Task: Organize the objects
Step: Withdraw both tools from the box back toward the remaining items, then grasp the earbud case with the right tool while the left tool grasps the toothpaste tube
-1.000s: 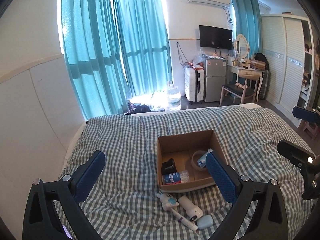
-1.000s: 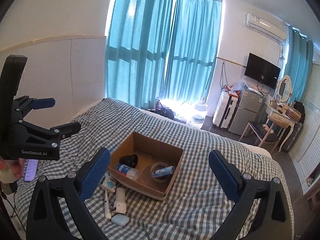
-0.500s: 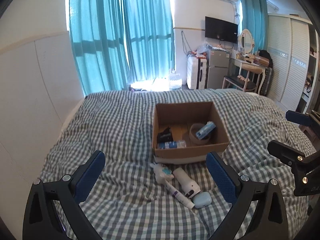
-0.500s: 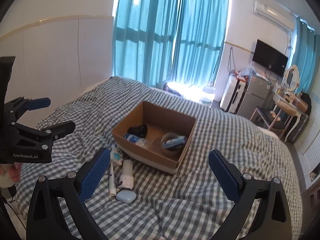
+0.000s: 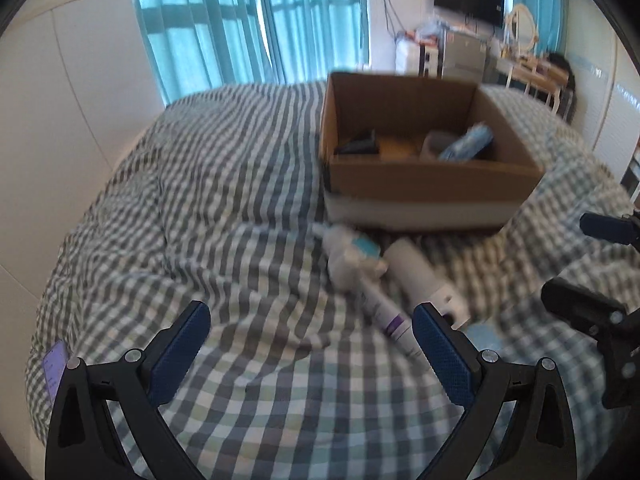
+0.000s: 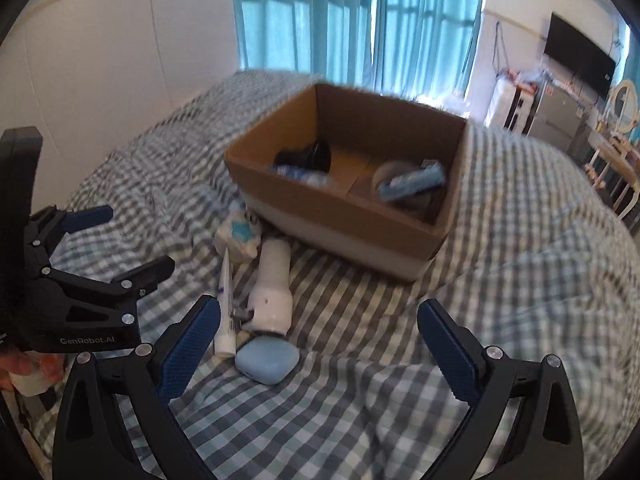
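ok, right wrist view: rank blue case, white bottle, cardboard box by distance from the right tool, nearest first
1. blue case – on the bedspread just ahead of the right tool, toward its left finger.
2. white bottle – lying directly behind the case, its narrow end pointing at the box.
3. cardboard box – farthest, up the bed, centre of view.

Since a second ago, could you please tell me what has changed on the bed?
Both tools came down toward the loose items in front of the cardboard box; left tool and right tool stay open and empty. The white bottle, tube and blue case have not moved.
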A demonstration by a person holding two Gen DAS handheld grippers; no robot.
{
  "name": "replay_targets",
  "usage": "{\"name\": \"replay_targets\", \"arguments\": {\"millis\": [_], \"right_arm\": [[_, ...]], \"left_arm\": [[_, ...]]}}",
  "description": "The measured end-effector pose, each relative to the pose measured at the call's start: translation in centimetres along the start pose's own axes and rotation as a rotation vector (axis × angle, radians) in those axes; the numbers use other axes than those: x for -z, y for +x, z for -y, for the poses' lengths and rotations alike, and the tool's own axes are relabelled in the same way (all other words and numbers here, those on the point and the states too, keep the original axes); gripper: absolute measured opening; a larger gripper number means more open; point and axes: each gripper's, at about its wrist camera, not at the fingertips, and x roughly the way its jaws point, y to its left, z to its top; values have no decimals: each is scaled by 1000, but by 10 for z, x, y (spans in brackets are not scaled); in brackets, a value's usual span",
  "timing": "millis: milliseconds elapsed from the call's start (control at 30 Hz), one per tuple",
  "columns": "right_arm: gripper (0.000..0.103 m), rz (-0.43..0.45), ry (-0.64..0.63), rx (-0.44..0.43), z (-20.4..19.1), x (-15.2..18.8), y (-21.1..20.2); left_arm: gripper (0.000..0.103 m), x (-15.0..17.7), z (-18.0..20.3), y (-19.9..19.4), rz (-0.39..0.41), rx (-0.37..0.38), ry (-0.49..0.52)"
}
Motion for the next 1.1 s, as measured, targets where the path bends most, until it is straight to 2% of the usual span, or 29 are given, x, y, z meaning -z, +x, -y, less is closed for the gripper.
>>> {"name": "replay_targets", "arguments": {"millis": [100, 200, 267, 333, 533, 633, 667, 700, 833, 933, 1033, 1100], "right_arm": [[99, -99, 16, -12, 2, 10, 30], [99, -174, 23, -32, 2, 16, 52], [95, -219, 2, -37, -3, 21, 64], [88, -258, -23, -36, -8, 22, 72], [82, -315, -86, -69, -26, 28, 90], [72, -327, -99, -79, -29, 28, 94], [66, -336, -104, -87, -31, 30, 96], [54, -345, -112, -97, -32, 32, 98], [52, -324, -133, -88, -33, 35, 90], [51, -278, -92, -75, -20, 31, 75], [51, -207, -19, -54, 7, 22, 46], [51, -180, -3, -33, 21, 17, 33]], "left_arm": [[103, 2, -6, 11, -33, 21, -25], [103, 3, -10, 21, -67, -9, -40], [103, 5, -13, 29, -90, -17, -49], [103, 4, -17, 35, -118, -12, -56], [103, -1, -19, 41, -120, -12, -57], [103, 1, -18, 43, -130, -8, -58], [103, 0, -17, 43, -131, -7, -57], [103, 1, -17, 43, -130, -4, -57], [103, 0, -13, 44, -132, -8, -50], [103, 1, -4, 42, -139, -2, -33], [103, 2, 12, 43, -154, 87, -42], [103, 2, 26, 46, -164, 105, -16]]}}
